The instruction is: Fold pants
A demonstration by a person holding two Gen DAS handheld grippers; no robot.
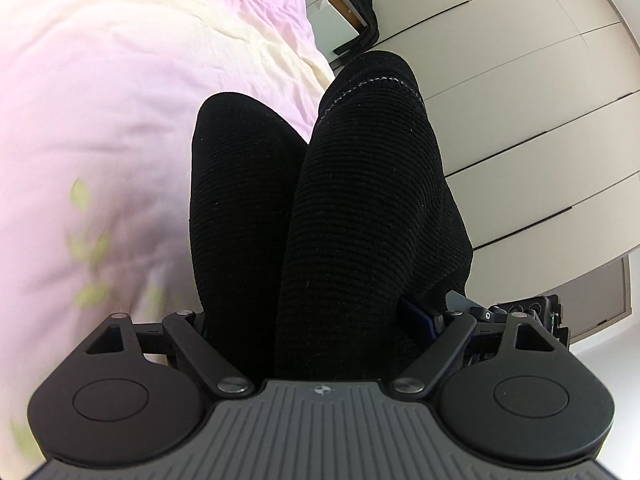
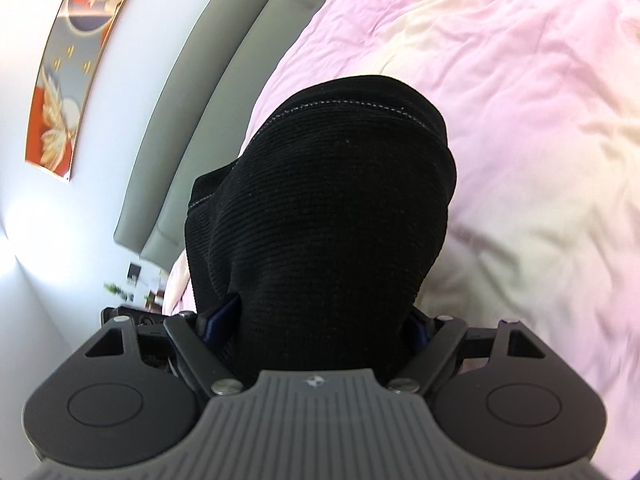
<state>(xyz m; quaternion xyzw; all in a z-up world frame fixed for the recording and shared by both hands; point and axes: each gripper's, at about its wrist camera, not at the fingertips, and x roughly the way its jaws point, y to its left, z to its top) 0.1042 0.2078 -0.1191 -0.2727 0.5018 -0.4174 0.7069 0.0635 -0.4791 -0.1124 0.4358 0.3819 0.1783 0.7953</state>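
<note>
Nearest each lens, the black ribbed pants filled the space between the fingers. The left gripper was closed on a thick bunch of the knit, the cloth rising from between its blue-padded fingers in two rounded lobes, the taller one crossed by a line of pale stitching. Beside it, at the frame's lower right, part of the other device showed, just next to the held fabric. The right gripper likewise clamped the pants, which stood up from its fingers as one dome with a stitched hem near the top; both views showed the garment lifted above the bed rather than lying flat on it. Behind the cloth lay the bed, covered in a pink and cream quilt with green leaf prints. Farther off, the left view showed pale cabinet doors and a dark garment hanging off a ledge; the right view showed a grey padded headboard and a framed picture on the white wall.
</note>
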